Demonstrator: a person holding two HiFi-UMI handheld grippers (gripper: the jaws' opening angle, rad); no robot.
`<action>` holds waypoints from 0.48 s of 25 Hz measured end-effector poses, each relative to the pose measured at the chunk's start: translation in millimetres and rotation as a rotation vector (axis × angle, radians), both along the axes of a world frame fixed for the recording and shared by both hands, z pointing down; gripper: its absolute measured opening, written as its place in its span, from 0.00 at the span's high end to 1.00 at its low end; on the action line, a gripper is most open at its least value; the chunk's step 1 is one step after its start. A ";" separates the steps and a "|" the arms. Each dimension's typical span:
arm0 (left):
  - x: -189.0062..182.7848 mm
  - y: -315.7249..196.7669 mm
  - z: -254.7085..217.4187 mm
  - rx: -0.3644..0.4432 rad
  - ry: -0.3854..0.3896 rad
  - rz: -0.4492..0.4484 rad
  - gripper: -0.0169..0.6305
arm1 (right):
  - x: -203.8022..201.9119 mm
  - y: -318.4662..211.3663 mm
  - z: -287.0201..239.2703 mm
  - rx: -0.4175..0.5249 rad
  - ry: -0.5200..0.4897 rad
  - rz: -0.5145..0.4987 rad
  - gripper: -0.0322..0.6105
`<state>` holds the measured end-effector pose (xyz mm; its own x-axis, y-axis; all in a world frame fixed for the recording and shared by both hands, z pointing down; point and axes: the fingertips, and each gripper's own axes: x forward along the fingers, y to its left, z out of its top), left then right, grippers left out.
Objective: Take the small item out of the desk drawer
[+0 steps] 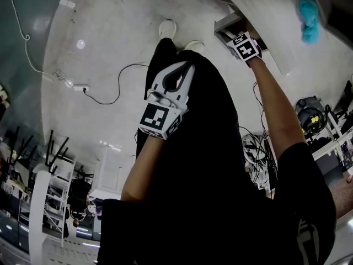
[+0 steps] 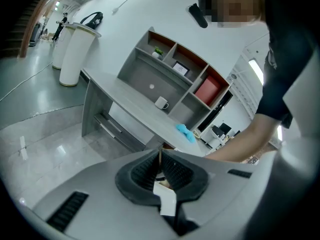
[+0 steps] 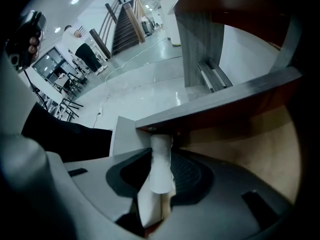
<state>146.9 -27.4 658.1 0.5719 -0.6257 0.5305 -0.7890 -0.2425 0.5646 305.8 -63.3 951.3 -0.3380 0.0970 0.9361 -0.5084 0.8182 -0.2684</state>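
The right hand-held gripper (image 3: 162,151) is closed on a small white roll (image 3: 160,166), which is pinched between the two ribbed pads and lies lengthwise along them. The roll is held inside the open drawer (image 3: 245,144), with pale wood seen to its right and a grey-edged board crossing just beyond its far end. Whether the roll touches the drawer bottom cannot be told. In the head view this hand-held gripper is seen reaching into the drawer at the far right.

The left hand-held gripper (image 2: 160,161) is shut with nothing between its pads. It is held near the person's body, well apart from the drawer.

The drawer sits under the right end of the grey bench (image 2: 125,101). A white mug (image 2: 161,103) stands on the bench in front of a shelf unit (image 2: 170,59), and a blue item (image 2: 185,132) lies on the bench to the right of the mug, near the drawer.
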 end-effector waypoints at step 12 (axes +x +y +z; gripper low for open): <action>-29.0 -28.9 -36.6 0.042 -0.003 0.045 0.94 | -3.5 -4.5 -67.3 0.031 0.096 0.042 0.77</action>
<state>117.9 -56.3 621.4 0.5987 -0.6210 0.5059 -0.7781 -0.3013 0.5511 302.3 -67.7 884.0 -0.2495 0.0552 0.9668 -0.5644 0.8030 -0.1915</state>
